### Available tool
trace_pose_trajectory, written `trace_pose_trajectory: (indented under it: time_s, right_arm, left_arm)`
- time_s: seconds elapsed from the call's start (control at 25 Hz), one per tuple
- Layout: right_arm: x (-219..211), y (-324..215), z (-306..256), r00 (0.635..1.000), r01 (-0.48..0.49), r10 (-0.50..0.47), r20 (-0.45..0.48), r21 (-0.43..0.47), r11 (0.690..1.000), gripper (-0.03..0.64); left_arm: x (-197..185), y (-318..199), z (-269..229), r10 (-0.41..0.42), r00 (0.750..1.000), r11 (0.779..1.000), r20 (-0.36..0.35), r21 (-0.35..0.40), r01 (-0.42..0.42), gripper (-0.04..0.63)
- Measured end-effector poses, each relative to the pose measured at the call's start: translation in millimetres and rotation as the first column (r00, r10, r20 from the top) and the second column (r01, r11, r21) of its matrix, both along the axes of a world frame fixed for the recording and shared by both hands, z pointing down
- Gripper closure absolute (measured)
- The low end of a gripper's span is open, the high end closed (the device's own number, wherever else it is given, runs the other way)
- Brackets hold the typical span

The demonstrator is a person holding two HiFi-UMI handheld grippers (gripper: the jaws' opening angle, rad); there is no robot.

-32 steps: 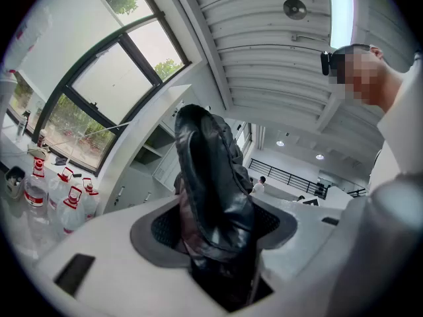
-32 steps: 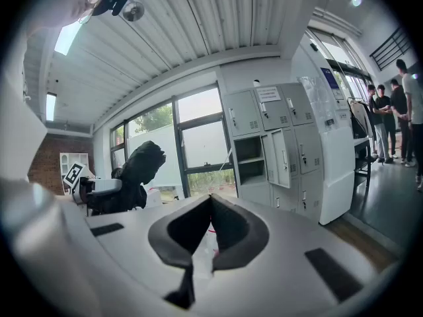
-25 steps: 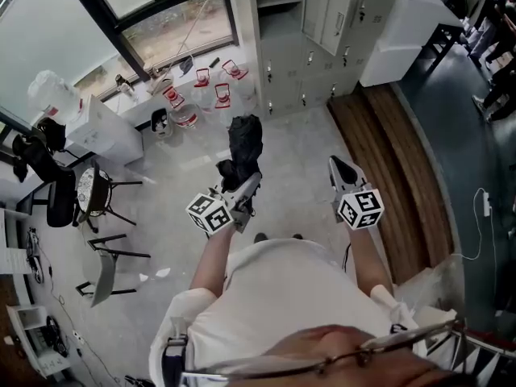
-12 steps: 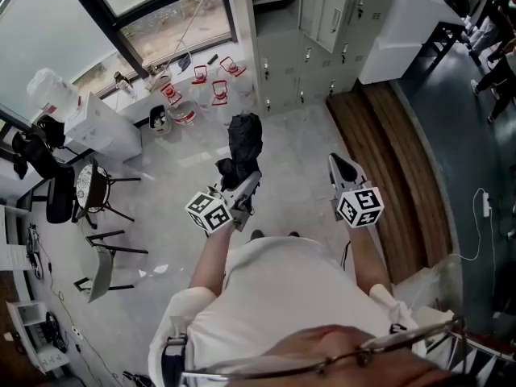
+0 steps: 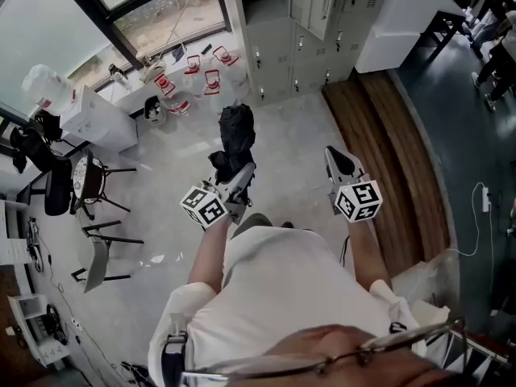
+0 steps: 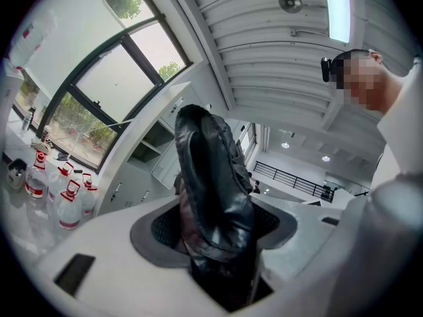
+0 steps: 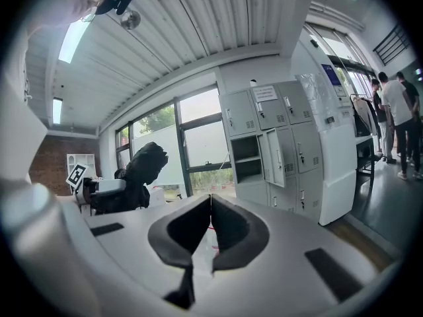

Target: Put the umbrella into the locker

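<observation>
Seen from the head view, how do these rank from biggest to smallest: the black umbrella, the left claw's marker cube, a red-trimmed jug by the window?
1. umbrella
2. marker cube
3. jug, though it stands farther off, so its real size is unsure.

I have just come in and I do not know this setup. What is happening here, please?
A person holds a gripper in each hand. The left gripper is shut on a folded black umbrella, which sticks out ahead of it. The right gripper is shut and empty. The grey lockers stand ahead, and one compartment is open, with its door swung aside. The umbrella is not yet in a locker.
</observation>
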State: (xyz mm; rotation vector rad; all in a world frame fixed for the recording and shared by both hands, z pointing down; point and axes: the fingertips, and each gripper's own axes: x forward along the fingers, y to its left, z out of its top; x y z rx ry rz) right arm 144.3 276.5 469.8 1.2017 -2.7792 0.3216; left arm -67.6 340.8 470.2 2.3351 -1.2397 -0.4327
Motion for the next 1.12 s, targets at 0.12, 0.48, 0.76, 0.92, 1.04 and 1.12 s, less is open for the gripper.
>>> trace_pose_trajectory:
  time_s: [0.12, 0.48, 0.76, 0.92, 1.04, 1.12]
  right_arm:
    - [8.5, 0.0, 4.4, 1.0, 0.007, -0.007, -0.006, -0.002, 1.0, 0.609]
    - [22.0, -18.3, 9.4, 1.0, -0.001, 0.001, -0.005, -0.02, 1.0, 0.609]
    - [15.9, -46.6, 10.9, 1.0, -0.003, 0.002, -0.009, -0.01, 1.0, 0.609]
    - [14.8, -68.1, 15.6, 1.0, -0.008, 0.008, -0.024, -0.019, 1.0, 0.609]
    - [11.1, -92.9, 14.2, 0.999, -0.017, 0.016, -0.03, -0.02, 1.0, 0.609]
    - [6.0, -111.8, 12.4, 0.999, -0.022, 0.021, -0.03, -0.021, 1.0, 0.609]
  left_arm:
    - [7.4, 0.4, 4.8, -0.013, 1.0, 1.0, -0.009, -0.006, 0.013, 0.353]
    - [21.1, -12.5, 4.0, -0.014, 1.0, 1.0, -0.022, 0.0, 0.014, 0.353]
    - [17.6, -39.5, 10.0, -0.011, 1.0, 1.0, -0.021, -0.001, 0.011, 0.353]
    - [14.8, -64.4, 13.0, -0.01, 1.0, 1.0, -0.028, -0.003, 0.01, 0.353]
    - [9.5, -88.2, 12.5, -0.005, 0.999, 1.0, -0.032, -0.006, 0.005, 0.353]
    - [4.2, -104.9, 12.1, -0.003, 0.999, 1.0, -0.032, -0.005, 0.002, 0.353]
